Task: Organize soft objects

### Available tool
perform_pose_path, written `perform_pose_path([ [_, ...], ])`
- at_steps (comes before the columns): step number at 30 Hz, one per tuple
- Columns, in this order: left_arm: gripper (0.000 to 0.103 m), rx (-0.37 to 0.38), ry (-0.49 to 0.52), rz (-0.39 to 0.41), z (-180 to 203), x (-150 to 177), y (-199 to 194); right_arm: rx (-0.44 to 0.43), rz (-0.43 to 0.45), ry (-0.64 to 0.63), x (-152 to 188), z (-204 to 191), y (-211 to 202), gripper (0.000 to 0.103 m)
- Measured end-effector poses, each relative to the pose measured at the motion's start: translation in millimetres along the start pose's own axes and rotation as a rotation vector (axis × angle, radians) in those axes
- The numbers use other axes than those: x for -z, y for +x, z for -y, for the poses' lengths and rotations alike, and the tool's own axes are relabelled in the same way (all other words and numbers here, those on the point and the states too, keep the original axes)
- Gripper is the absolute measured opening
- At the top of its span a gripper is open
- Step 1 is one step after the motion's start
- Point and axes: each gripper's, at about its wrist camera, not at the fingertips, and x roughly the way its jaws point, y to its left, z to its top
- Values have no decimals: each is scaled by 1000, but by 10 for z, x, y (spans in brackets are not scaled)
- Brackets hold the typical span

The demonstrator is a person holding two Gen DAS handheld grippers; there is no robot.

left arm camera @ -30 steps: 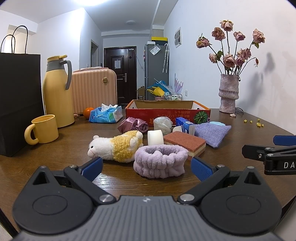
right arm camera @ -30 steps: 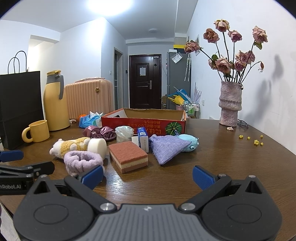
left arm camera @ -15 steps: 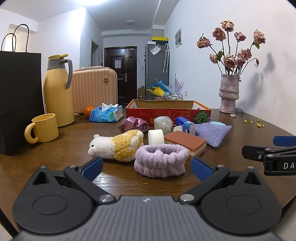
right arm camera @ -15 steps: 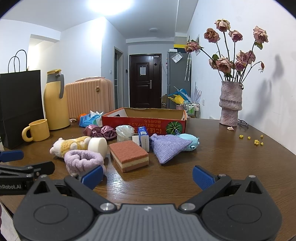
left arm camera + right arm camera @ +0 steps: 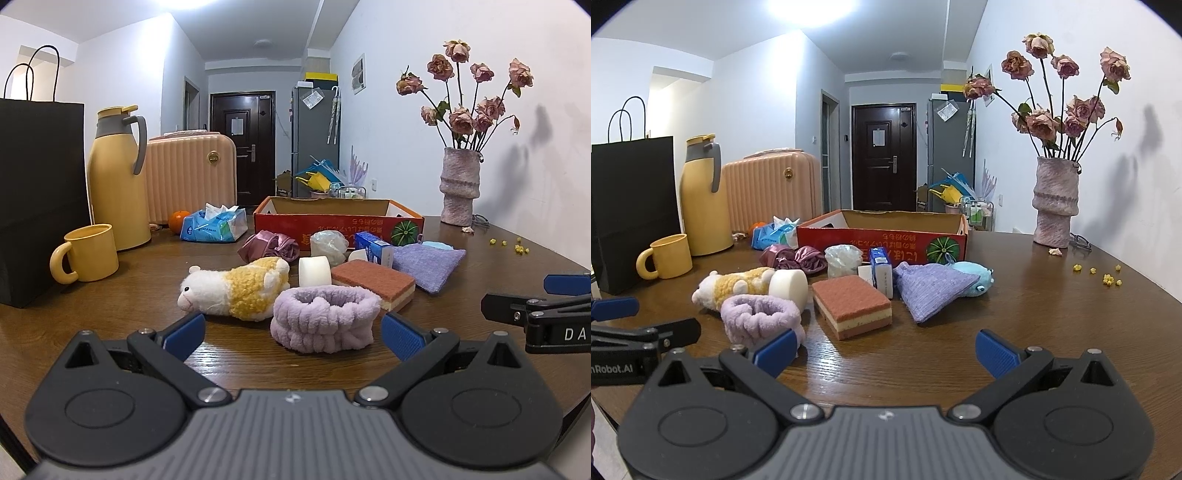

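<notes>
Left gripper (image 5: 291, 334): jaws spread wide, nothing held, low over the near edge of the table (image 5: 110, 295). Right gripper (image 5: 884, 350): likewise wide open and empty, at the same near edge, to the right of the left one.

Soft items lie in a cluster mid-table, in front of the red cardboard box (image 5: 338, 223), which stands toward the far edge. The purple headband (image 5: 325, 317) lies nearest, straight ahead of the left gripper's opening but not yet between its fingers. The plush sheep (image 5: 236, 288) lies on its side just beside it, to the left. The sponge (image 5: 851, 308) sits ahead of the right gripper, apart from it. The purple cloth pouch (image 5: 932, 288) lies right of the sponge, partly covering a blue plush (image 5: 975, 277).

Handling, as judged: the headband is light, limp and compressible; it should be pinched across one wall of the loop, and will sag when lifted. The sheep yields; grip mid-body. The sponge is springy, so take it across its short sides.

Not determinable: the box interior, hidden by its front wall; most of the blue plush; the contents of the crinkled clear bag (image 5: 844, 260); the small white item behind the blue carton (image 5: 882, 271)
</notes>
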Motion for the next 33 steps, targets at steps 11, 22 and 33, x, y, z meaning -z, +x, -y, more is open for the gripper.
perform_pose_path([
  [11,103,2,-1,-1,-1,0,0,-6,-12,-12,-20,-30,53,103],
  [22,103,-19,-16,-5,-67,66,0,-26,-41,-46,-57,-151,203,103],
  [33,103,-81,-58,-19,-390,56,184,-83,-70,-98,-146,-391,472,103],
])
